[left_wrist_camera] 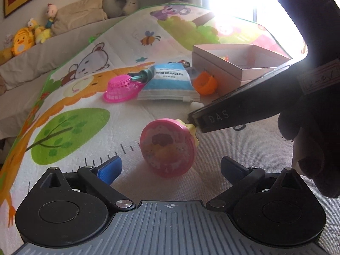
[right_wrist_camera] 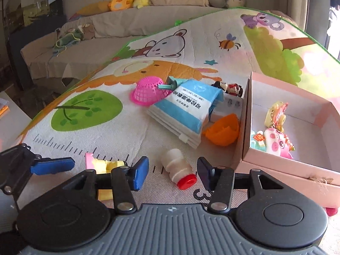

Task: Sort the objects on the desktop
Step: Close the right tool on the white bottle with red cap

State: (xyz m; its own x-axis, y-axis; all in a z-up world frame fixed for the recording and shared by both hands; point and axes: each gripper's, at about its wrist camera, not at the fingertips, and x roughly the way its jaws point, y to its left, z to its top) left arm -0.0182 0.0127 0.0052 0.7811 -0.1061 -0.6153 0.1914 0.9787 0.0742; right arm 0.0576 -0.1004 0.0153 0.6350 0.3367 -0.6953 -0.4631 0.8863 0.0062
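In the left wrist view my left gripper (left_wrist_camera: 171, 167) stands open wide, and a round pink toy (left_wrist_camera: 167, 148) with a yellow stem lies on the mat just beyond its fingertips, untouched. One black finger (left_wrist_camera: 212, 119) of the right gripper, held by a dark gloved hand (left_wrist_camera: 314, 140), reaches in from the right, close to the toy's stem. In the right wrist view my right gripper (right_wrist_camera: 172, 174) is slightly open around a small white bottle with a red cap (right_wrist_camera: 178, 170), which lies on its side with gaps to both pads. The left gripper's blue finger (right_wrist_camera: 53, 165) and the toy's yellow stem (right_wrist_camera: 106, 164) show at lower left.
An open pink box (right_wrist_camera: 246, 127) at the right holds keychain toys (right_wrist_camera: 276, 142). Ahead lie a pink mesh basket (right_wrist_camera: 148, 93), a blue and white packet (right_wrist_camera: 187, 110), a teal tube (right_wrist_camera: 170, 85), an orange half shell (right_wrist_camera: 223, 131) and small figures (right_wrist_camera: 229, 88). A sofa with plush toys (right_wrist_camera: 121, 0) runs behind the mat.
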